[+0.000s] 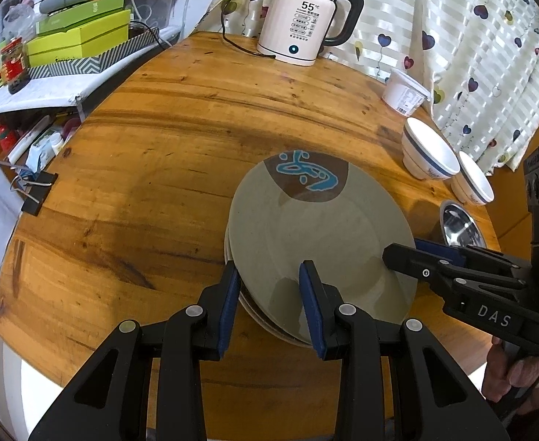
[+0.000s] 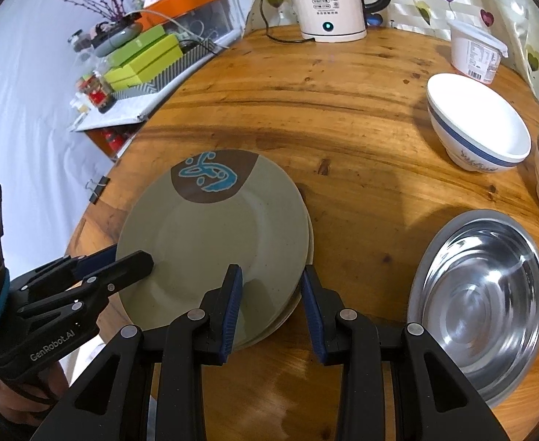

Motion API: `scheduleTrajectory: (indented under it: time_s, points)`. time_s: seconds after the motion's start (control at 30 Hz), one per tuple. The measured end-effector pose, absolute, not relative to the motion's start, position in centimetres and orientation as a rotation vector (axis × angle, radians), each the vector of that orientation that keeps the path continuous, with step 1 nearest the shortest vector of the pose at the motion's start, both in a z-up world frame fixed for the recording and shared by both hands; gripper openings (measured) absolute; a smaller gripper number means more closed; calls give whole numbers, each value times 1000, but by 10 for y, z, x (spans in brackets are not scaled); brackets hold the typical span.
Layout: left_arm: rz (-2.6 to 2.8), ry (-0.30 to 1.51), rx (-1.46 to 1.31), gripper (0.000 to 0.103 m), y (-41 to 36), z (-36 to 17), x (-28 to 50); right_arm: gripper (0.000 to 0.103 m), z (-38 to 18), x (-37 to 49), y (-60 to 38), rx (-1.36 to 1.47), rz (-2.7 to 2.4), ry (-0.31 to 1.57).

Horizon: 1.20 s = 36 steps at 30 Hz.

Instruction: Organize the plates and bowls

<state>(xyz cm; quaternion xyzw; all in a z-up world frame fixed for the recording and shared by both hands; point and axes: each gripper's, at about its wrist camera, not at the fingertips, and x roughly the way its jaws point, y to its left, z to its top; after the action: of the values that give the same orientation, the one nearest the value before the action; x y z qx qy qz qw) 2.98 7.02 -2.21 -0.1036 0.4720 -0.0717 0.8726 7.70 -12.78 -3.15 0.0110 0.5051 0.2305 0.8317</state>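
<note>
Presently, stacked: round olive-green ceramic plate with brown-and-blue motif (image 2: 214, 235) sits atop paler plates near the front edge of the round wooden table (image 1: 196, 110); left gripper (image 1: 269, 305) and right gripper (image 2: 271, 305) each straddle the stack's rim at opposite sides, jaws part-open, grip uncertain. Outstanding, by my judgement: two white blue-banded ceramic bowls (image 2: 478, 125) and shiny stainless-steel bowl (image 2: 482, 301) stand separately along the right edge, unnested.

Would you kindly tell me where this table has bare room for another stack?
Bare wood lies between the plate stack and the kettle, and left toward the binder clip. The right edge is crowded: two white bowls, steel bowl, tub.
</note>
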Motion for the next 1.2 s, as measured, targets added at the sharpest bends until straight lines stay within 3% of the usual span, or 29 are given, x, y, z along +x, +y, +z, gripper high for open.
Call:
scheduleTrajectory:
  time_s: [1.0,1.2]
  points:
    - [-123,956,-209,35,75,-21,31,33,-32,74,-131,11,473,1048]
    - [-122,954,-203,35,74,-21,34,29,-33,74,-133,15,475,1047]
